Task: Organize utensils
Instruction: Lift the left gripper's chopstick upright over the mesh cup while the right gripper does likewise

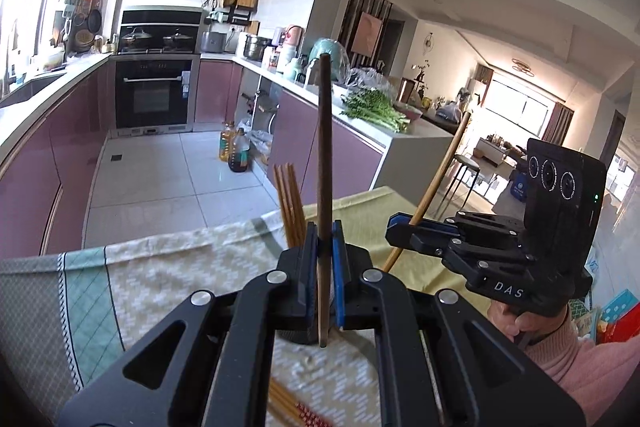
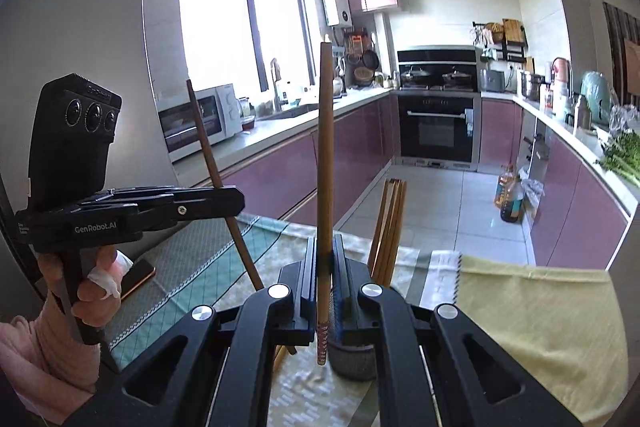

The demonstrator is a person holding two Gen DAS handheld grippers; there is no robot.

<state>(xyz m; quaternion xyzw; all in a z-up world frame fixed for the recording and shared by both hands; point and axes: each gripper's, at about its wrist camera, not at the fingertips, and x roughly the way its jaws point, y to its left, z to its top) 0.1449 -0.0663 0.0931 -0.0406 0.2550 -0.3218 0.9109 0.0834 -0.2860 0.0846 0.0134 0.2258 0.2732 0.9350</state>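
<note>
While each gripper clenched one chopstick upright, the holder (image 2: 354,357) sat just below both tips, toward the table's (image 2: 540,307) far edge: the right gripper (image 2: 325,259) held the light stick (image 2: 325,147), the left gripper (image 1: 325,247) the dark stick (image 1: 324,147), their long axes near vertical.

A built-in oven (image 1: 154,95) is sitting under a black hob with two lidded pots (image 2: 438,75). Two oil bottles (image 1: 235,149) are standing on the tiled floor (image 1: 160,179). A bunch of green vegetables (image 1: 374,109) is lying on the white counter (image 1: 416,137). A white microwave (image 2: 198,119) is sitting beside the window (image 2: 240,19). A patterned cloth (image 1: 160,275) is covering the tabletop.
</note>
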